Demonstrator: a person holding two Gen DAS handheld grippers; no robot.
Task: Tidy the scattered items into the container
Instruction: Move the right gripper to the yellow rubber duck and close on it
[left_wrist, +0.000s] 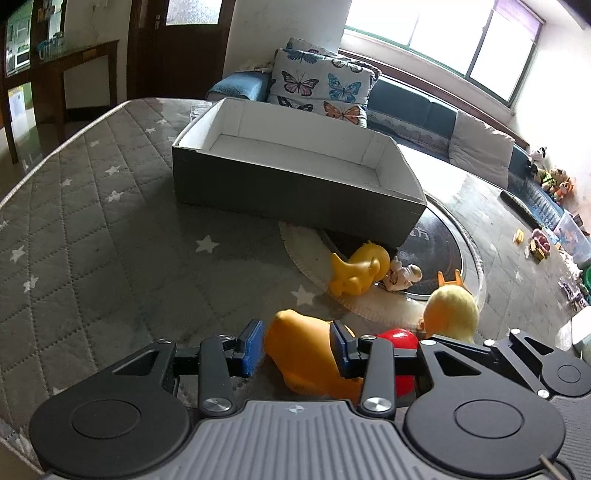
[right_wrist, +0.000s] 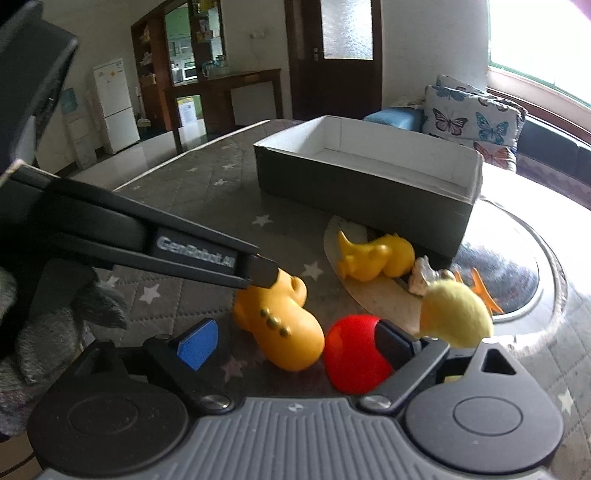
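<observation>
A grey box (left_wrist: 295, 192) with a white inside stands empty on the grey star-patterned mat; it also shows in the right wrist view (right_wrist: 354, 184). My left gripper (left_wrist: 297, 347) is open, its blue pads (left_wrist: 253, 347) on either side of an orange toy (left_wrist: 303, 350), which lies on the mat (right_wrist: 280, 325). My right gripper (right_wrist: 295, 343) is open around the orange toy and a red ball (right_wrist: 354, 354). A yellow duck (left_wrist: 360, 271) lies by the box corner. A pale yellow plush (right_wrist: 456, 314) and a small white figure (left_wrist: 400, 277) lie close by.
The star mat (left_wrist: 92, 221) covers the table, with a round dark glass plate (left_wrist: 436, 251) under the box's right end. A sofa with butterfly cushions (left_wrist: 321, 85) stands behind. Toys and bins (left_wrist: 554, 229) lie on the floor at right. The left gripper's arm (right_wrist: 147, 247) crosses the right wrist view.
</observation>
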